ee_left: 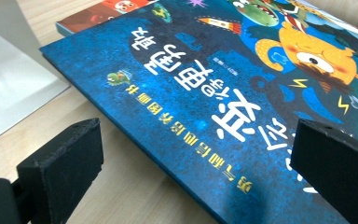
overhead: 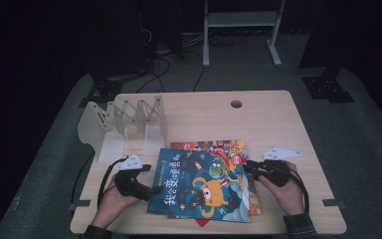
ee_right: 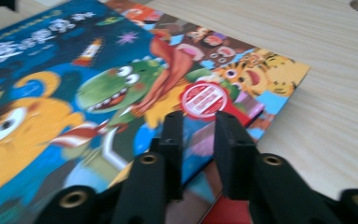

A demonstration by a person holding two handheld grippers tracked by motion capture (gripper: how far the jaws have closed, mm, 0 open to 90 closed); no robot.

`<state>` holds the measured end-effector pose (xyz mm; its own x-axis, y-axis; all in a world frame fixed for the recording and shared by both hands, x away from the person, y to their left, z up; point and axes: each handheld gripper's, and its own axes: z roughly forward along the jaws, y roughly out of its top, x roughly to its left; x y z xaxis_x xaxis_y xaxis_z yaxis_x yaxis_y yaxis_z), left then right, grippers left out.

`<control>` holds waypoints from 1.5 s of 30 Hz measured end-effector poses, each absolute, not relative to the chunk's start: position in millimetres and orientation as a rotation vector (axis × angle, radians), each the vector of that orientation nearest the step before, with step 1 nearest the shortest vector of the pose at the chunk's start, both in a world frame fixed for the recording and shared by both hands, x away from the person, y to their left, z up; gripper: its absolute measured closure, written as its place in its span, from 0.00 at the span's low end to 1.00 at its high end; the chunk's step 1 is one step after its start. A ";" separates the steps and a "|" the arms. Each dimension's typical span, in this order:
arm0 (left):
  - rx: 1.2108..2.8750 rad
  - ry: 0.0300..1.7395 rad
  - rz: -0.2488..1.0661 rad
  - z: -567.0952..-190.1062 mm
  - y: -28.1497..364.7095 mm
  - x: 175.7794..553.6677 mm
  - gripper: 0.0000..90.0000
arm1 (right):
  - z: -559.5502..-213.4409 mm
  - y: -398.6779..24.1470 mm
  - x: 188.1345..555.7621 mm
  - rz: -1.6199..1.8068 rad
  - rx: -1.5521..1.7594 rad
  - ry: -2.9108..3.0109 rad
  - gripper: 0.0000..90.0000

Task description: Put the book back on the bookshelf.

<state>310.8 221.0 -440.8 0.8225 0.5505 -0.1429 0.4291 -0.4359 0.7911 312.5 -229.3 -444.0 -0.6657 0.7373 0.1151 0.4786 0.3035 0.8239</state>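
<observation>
A blue picture book (overhead: 199, 184) with an orange monster lies on top of a small stack at the table's front middle. A colourful book (overhead: 231, 146) under it sticks out at the far edge, and a red corner (overhead: 201, 222) pokes out at the front. My left gripper (overhead: 154, 189) sits at the blue book's left edge, open wide. In the left gripper view, that edge of the blue book (ee_left: 205, 116) runs between its jaws (ee_left: 196, 128). My right gripper (overhead: 246, 167) is at the stack's right edge. Its jaws (ee_right: 198, 116) stand close together with a narrow gap, over the book's edge (ee_right: 200, 100).
A white folding book stand (overhead: 124, 124) with several slots stands at the table's back left, close to my left hand. A round cable hole (overhead: 236, 104) is near the far edge. Bare wood (overhead: 278, 124) lies right of and behind the stack. Black stands and cables occupy the floor beyond.
</observation>
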 end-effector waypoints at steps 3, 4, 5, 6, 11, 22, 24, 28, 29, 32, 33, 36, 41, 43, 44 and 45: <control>2.086 0.729 0.176 -441.9 222.7 309.6 0.02 | -446.8 -233.2 298.5 1.282 1.071 2.318 0.93; 2.087 0.732 0.177 -442.6 223.0 309.3 0.02 | -448.1 -234.0 295.4 1.281 1.062 2.325 0.95; 2.092 0.733 0.176 -443.1 223.4 309.0 0.02 | -449.4 -234.8 292.0 1.277 1.057 2.332 0.96; 2.092 0.733 0.176 -443.1 223.4 309.0 0.02 | -451.0 -235.7 289.2 1.282 1.048 2.339 0.97; 2.110 0.746 0.168 -446.0 222.6 307.4 0.02 | -457.6 -237.4 279.3 1.278 1.023 2.380 0.98; 2.131 0.750 0.149 -455.8 215.5 310.1 0.01 | -462.5 -240.7 275.7 1.307 0.982 2.416 0.97; 2.134 0.755 0.139 -456.2 214.9 310.6 0.01 | -463.0 -239.7 276.0 1.313 0.977 2.416 0.98; 2.129 0.761 0.132 -456.8 216.1 310.6 0.01 | -462.8 -234.2 277.1 1.315 0.964 2.425 0.98; 2.128 0.764 0.123 -457.1 217.2 310.9 0.01 | -462.6 -232.8 277.3 1.313 0.958 2.429 0.98; 2.122 0.766 0.129 -457.5 221.8 310.9 0.01 | -462.3 -228.8 277.5 1.312 0.948 2.435 0.98; 2.122 0.766 0.129 -457.5 221.8 310.9 0.01 | -462.2 -227.9 277.3 1.311 0.945 2.436 0.99; 2.117 0.773 0.118 -458.1 224.8 310.9 0.01 | -461.9 -224.5 277.1 1.306 0.932 2.442 0.99; 2.100 0.796 0.099 -459.9 230.3 310.6 0.01 | -461.7 -220.1 276.8 1.307 0.924 2.448 0.98; 2.086 0.801 0.095 -461.3 233.3 309.6 0.01 | -461.7 -218.2 276.5 1.308 0.921 2.450 0.98; 2.086 0.800 0.099 -461.3 234.7 308.8 0.01 | -461.8 -216.5 276.6 1.311 0.917 2.452 0.98; 2.085 0.799 0.103 -461.3 235.7 308.1 0.01 | -461.7 -215.5 276.5 1.311 0.917 2.453 0.98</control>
